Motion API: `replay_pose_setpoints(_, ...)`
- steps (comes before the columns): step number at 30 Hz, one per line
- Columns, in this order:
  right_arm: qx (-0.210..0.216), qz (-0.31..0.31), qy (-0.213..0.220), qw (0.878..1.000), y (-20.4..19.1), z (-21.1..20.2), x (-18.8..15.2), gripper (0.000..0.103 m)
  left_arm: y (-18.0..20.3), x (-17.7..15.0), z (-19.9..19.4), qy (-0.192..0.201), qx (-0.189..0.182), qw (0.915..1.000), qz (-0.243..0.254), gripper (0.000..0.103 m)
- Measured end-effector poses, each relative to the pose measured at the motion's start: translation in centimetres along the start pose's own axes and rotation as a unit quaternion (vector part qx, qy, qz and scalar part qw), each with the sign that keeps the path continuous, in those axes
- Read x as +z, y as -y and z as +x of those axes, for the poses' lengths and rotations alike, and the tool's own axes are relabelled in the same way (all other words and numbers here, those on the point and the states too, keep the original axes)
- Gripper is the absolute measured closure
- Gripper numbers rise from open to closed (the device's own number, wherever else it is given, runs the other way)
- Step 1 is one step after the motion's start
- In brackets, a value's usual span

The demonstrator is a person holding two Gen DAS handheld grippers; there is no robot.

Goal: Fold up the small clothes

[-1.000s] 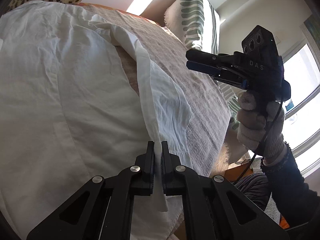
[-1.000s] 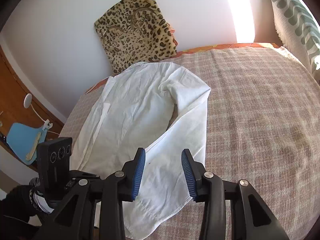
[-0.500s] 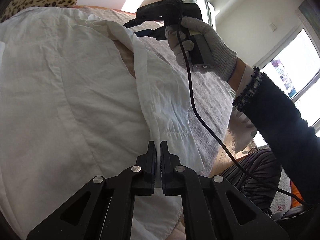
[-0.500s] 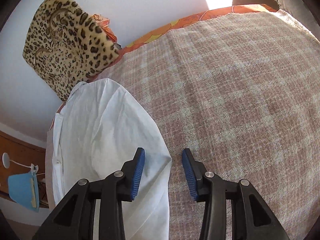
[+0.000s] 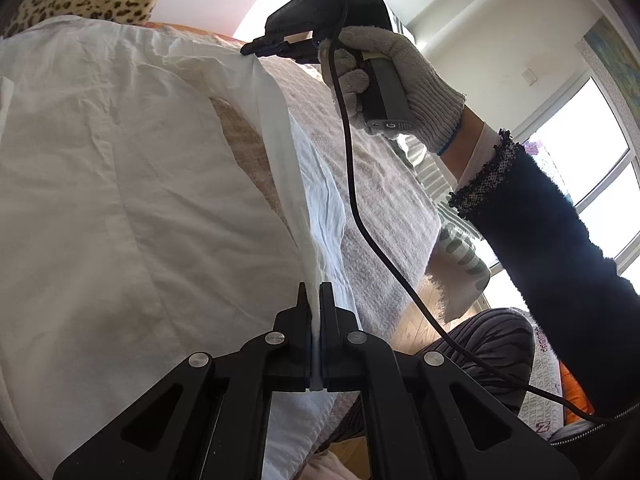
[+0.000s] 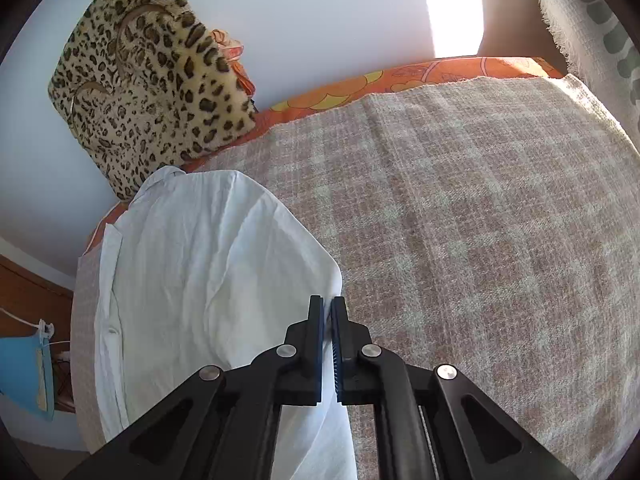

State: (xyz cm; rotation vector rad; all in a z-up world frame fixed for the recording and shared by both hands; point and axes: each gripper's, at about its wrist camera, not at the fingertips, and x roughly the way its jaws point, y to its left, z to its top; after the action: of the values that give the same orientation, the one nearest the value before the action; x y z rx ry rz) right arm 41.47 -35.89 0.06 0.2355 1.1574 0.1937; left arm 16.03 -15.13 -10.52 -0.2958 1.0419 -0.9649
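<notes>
A white shirt [image 5: 120, 184] is lying spread on the bed [image 6: 460, 240], over a checked blanket [image 6: 480, 200], near a leopard-print cushion [image 6: 152, 80] leaning against the wall at the bed's far side. The left gripper [image 5: 315, 320] is pinching the shirt's edge, its jaws pressed together on a thin fold of white cloth. The right gripper [image 6: 327, 332] is pinching the same edge farther along, at the shirt's corner; in the left wrist view this gripper [image 5: 250, 49] is clamping the cloth, held by a gloved hand [image 5: 400, 80]. Between the two grippers the edge is running as a taut raised ridge, with the rest of the shirt lying flat on the blanket. A black cable [image 5: 360, 200] is hanging from the right gripper's handle.
</notes>
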Motion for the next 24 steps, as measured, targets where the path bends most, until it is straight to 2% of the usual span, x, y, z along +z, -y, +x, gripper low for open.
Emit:
replay_pose_setpoints(6,-0.04,-0.075,0.025,0.996,-5.6,-1.4,-0.3,0.103,-0.9,-1.4,-1.8,0.001,-0.001,0.9998,-0.02,0.102)
replay_pose_setpoints(13,-0.037,-0.138,0.025,0.99,-11.7,0.1,-1.0,0.103,-1.4,-3.4,-3.4,-0.008,0.007,0.9995,-0.03,0.102)
replay_pose_setpoints(19,-0.048,-0.17,0.021,0.984,-14.3,1.7,-1.0,0.103,-1.6,-4.2,-4.5,-0.001,0.02,0.9991,-0.037,0.102)
replay_pose_setpoints(20,-0.062,-0.174,0.019,0.983,-14.4,1.8,-0.9,0.102,-1.7,-4.3,-4.7,-0.001,0.022,0.9991,-0.038,0.102)
replay_pose_setpoints(22,-0.119,-0.189,0.027,0.974,-14.6,1.8,-0.7,0.061,-1.9,-4.5,-5.0,-0.002,0.022,0.999,-0.04,0.102)
replay_pose_setpoints(23,-0.138,-0.2,0.028,0.97,-14.7,2.0,-0.7,0.058,-1.9,-4.5,-4.9,-0.002,0.023,0.9989,-0.041,0.102)
replay_pose_setpoints(24,-0.15,-0.206,0.023,0.967,-14.6,2.2,-0.6,0.059,-1.8,-4.5,-4.9,-0.002,0.023,0.9989,-0.041,0.102)
